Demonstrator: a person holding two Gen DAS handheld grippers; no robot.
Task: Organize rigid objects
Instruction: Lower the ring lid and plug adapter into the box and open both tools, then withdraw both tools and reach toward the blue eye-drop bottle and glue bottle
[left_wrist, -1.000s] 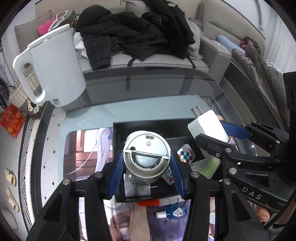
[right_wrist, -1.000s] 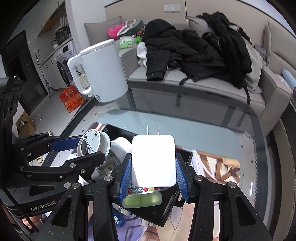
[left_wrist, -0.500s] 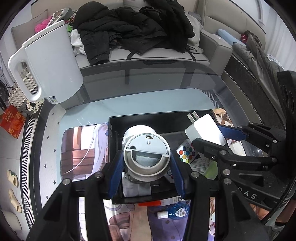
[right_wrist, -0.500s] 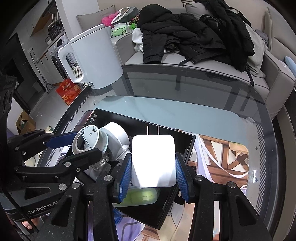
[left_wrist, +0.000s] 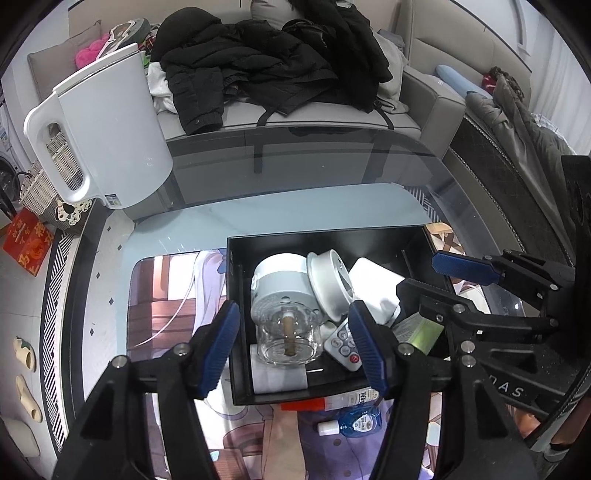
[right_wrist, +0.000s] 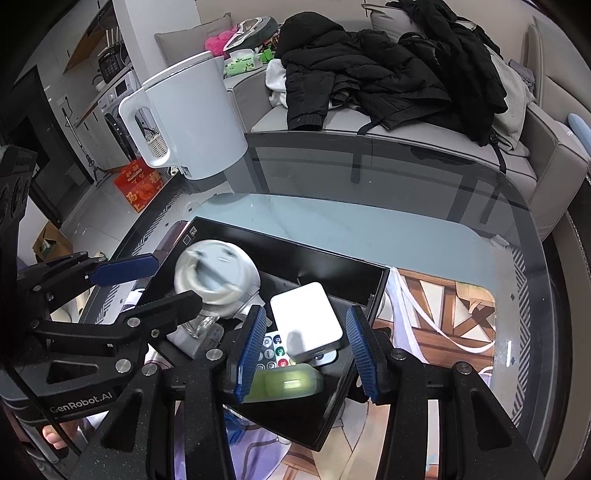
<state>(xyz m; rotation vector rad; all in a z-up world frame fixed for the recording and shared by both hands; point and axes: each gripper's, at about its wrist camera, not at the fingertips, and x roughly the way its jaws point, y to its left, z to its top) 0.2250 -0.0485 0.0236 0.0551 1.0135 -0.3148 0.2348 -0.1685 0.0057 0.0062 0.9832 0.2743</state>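
The left gripper has its blue fingers spreading apart, and nothing is pinched: the glass-bodied chopper lies on its side in the black box between them, clear of both pads. The right gripper's fingers stand apart on either side of the white charger, not pressing it; the charger lies tilted in the same box on a remote and a green case. The box sits on the glass desk. A white kettle stands at the desk's far left, with a sofa heaped with black jackets behind it.
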